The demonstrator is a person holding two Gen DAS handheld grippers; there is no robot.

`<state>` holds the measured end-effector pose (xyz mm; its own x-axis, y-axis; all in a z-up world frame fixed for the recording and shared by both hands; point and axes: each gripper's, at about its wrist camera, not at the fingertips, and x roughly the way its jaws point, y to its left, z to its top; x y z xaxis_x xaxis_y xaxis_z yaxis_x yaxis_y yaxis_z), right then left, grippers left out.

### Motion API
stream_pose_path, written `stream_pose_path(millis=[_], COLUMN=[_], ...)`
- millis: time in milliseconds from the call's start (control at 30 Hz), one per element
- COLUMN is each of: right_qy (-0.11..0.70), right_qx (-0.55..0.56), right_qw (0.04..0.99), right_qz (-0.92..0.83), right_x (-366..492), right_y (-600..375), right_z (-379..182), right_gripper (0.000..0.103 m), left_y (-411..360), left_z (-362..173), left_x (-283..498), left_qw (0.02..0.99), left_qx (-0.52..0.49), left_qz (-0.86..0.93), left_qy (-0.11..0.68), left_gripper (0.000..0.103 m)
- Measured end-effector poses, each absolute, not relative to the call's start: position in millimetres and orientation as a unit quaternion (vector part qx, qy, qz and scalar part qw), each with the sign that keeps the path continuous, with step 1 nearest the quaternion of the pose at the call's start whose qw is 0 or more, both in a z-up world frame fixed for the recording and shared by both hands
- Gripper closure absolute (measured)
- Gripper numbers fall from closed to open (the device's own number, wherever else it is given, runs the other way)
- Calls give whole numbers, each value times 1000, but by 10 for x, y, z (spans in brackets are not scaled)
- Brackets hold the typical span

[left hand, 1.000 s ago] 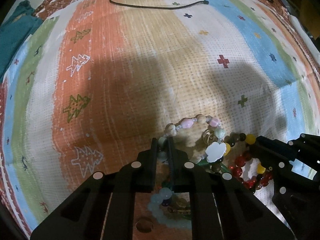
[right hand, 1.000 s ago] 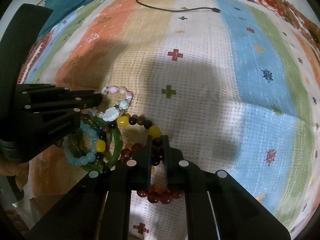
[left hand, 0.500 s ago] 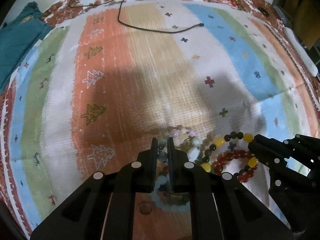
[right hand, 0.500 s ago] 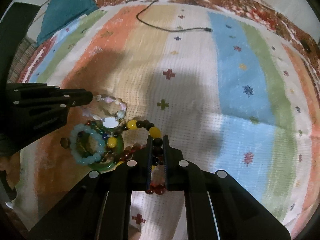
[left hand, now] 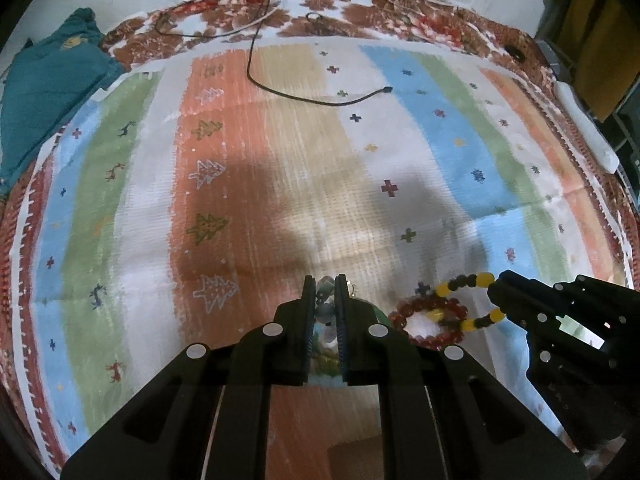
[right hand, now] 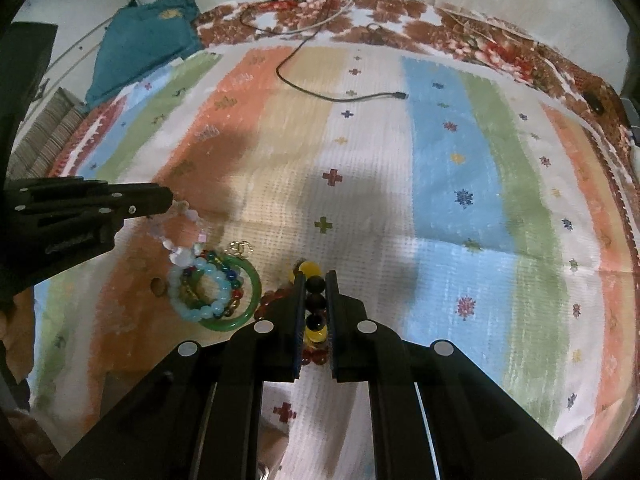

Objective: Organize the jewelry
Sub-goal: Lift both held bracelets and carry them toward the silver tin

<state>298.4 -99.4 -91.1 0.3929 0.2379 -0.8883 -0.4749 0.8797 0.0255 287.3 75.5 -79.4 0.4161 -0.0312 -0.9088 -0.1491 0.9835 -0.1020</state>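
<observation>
Bed cover: the striped cloth (right hand: 448,184) fills both views, its brown flowered border along the far edge; the wide blue, green and white stripes toward the right edge lie bare, as does most of the middle.
Teal cloth: a folded teal cloth (left hand: 44,92) sits at the far left corner, partly off the striped cloth.
Cable: a black cable (right hand: 320,88) runs in from the far edge and ends on the white stripe, well apart from the jewelry.
Left tool: the left tool (left hand: 325,294) is clamped on the pale bead bracelet (right hand: 184,232), which hangs from its tips down to the pile (only the right wrist view shows this drape; the left view shows just a few beads between the fingers).
Right tool: the right tool (right hand: 316,284) is clamped on the yellow-and-black bead bracelet (left hand: 466,280), lifted clear of the cover near the near edge.
Jewelry pile: a green bangle (right hand: 252,300) rings a light blue bead bracelet (right hand: 200,292) and darker mixed beads, near the orange stripe at the near left; in the left view the left tool hides nearly all of it.
Red bracelet: the red bead bracelet (left hand: 428,316) lies flat under the lifted strand, seen whole only in the left wrist view.
Gold rings: small gold rings (right hand: 240,247) lie just beyond the bangle.
</observation>
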Motion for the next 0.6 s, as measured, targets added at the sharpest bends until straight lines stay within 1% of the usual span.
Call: stream_pose_path(millis=[600], right_qy=[454], right_qx=[-97], right_qw=[854], right_qz=[237], right_x=[2440], right_y=[-1084], right_z=[-428], right_gripper=[93], left_y=[536], left_z=[-245], left_x=[2145], left_qw=[869], left_qx=[-97], left_qz=[16], left_qy=[485], left_gripper=[94])
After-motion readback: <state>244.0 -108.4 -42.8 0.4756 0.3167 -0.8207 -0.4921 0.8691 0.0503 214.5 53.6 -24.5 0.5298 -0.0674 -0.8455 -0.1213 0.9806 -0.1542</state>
